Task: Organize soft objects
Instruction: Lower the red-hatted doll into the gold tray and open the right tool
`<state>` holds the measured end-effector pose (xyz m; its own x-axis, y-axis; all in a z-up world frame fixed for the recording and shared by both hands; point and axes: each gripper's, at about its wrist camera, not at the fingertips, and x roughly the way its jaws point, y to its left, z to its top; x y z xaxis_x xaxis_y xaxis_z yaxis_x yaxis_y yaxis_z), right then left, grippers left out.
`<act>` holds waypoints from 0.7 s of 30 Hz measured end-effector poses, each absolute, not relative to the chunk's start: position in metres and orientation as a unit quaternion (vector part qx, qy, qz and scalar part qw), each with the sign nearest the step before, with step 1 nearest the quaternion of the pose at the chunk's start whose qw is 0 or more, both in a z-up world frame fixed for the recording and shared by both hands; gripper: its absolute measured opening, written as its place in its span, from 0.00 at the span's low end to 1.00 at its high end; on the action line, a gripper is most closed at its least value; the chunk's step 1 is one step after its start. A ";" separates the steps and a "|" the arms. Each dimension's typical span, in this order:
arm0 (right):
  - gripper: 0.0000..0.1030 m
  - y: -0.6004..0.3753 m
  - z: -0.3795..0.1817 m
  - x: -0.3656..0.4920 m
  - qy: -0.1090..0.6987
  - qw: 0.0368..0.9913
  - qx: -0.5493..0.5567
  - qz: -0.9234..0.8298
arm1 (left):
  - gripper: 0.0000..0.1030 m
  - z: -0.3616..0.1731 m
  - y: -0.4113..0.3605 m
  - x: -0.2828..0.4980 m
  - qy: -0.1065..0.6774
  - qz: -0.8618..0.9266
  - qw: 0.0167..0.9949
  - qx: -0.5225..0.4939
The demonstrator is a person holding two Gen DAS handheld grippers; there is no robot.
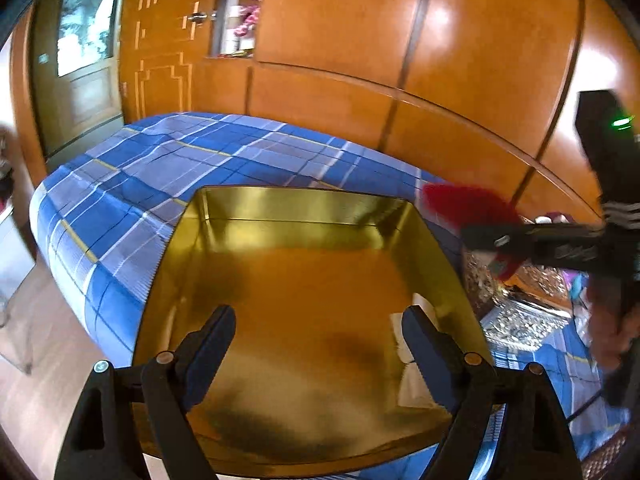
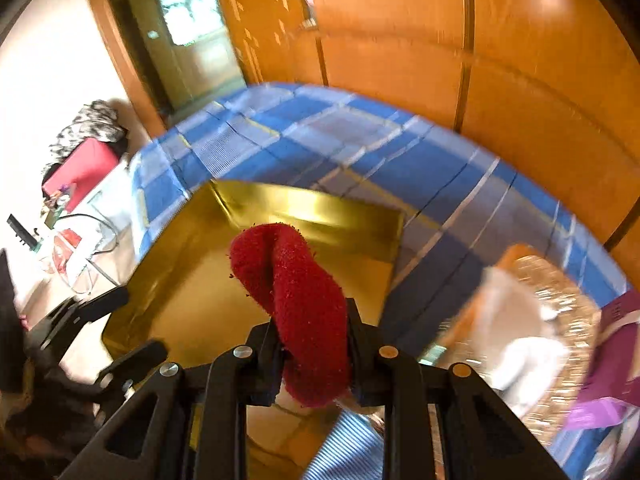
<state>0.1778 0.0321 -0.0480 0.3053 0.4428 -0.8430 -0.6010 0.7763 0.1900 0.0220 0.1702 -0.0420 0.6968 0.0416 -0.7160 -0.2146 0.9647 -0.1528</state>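
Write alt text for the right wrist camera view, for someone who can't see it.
The right gripper is clamped on a fuzzy red cloth, holding it above an open gold metal box. The box sits on a bed with a blue plaid sheet, backed by orange wooden wardrobe panels.

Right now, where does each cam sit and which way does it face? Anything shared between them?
Left wrist: on the left gripper, jaws open, looking down and forward into the gold box on the plaid bed; the right gripper crosses in at the right edge with the red cloth.
Right wrist: on the right gripper, shut on the red cloth, facing the gold box and bed; the left gripper shows at lower left.
Shared: gold box, plaid bed, red cloth, wooden wardrobe.
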 end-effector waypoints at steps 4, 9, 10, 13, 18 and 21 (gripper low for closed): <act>0.31 0.056 -0.071 0.197 0.509 0.806 -0.071 0.294 | 0.83 -0.046 0.174 0.024 0.391 0.075 0.910 -0.117; 0.40 0.063 -0.090 0.208 0.538 0.800 -0.056 0.259 | 0.83 -0.047 0.173 0.024 0.391 0.077 0.911 -0.109; 0.41 0.062 -0.091 0.207 0.535 0.803 -0.052 0.258 | 0.83 -0.047 0.173 0.024 0.390 0.077 0.911 -0.108; 0.43 0.055 -0.088 0.203 0.525 0.809 -0.047 0.258 | 0.83 -0.046 0.171 0.024 0.388 0.079 0.913 -0.103; 0.59 0.049 -0.077 0.197 0.509 0.816 -0.032 0.271 | 0.83 -0.046 0.168 0.023 0.390 0.082 0.912 -0.098; 0.59 0.048 -0.069 0.191 0.494 0.827 -0.036 0.266 | 0.83 -0.043 0.166 0.022 0.388 0.082 0.913 -0.094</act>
